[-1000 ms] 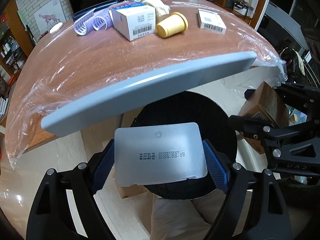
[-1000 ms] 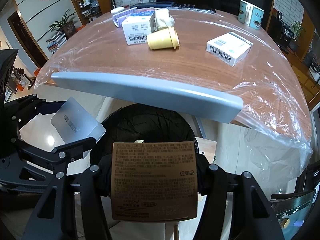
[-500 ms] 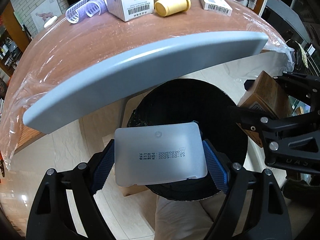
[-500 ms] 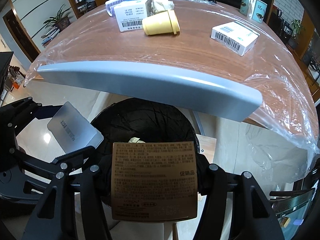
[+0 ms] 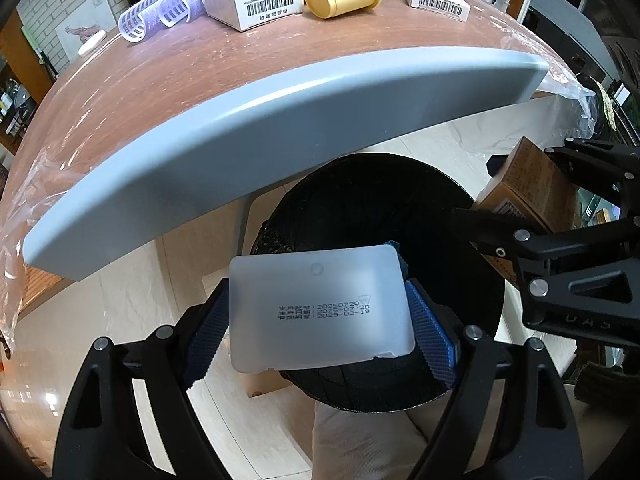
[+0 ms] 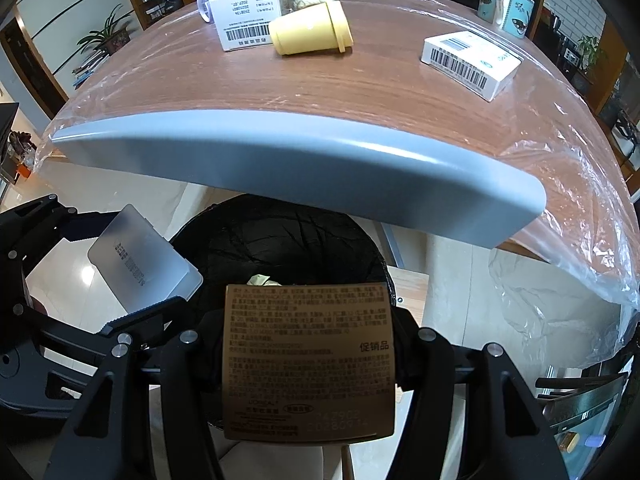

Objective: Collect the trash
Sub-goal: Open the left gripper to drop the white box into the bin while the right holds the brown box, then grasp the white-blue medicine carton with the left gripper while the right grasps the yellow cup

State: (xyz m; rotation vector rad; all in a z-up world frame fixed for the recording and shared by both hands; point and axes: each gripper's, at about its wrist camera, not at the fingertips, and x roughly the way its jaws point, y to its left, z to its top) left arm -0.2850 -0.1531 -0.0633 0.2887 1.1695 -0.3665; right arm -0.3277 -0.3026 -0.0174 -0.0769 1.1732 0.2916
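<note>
Two patterned mugs (image 6: 507, 6) stand at the table's far right corner. A potted plant (image 6: 107, 38) sits far off, ahead and left of the right gripper.

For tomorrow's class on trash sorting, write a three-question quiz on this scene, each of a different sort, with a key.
1. True or false: the left gripper grips a frosted plastic case.
2. The right gripper holds: A) yellow cup; B) brown box; C) mug.
3. What dark container sits below both grippers?

Key: 1 true; 2 B; 3 the black-lined bin.
</note>
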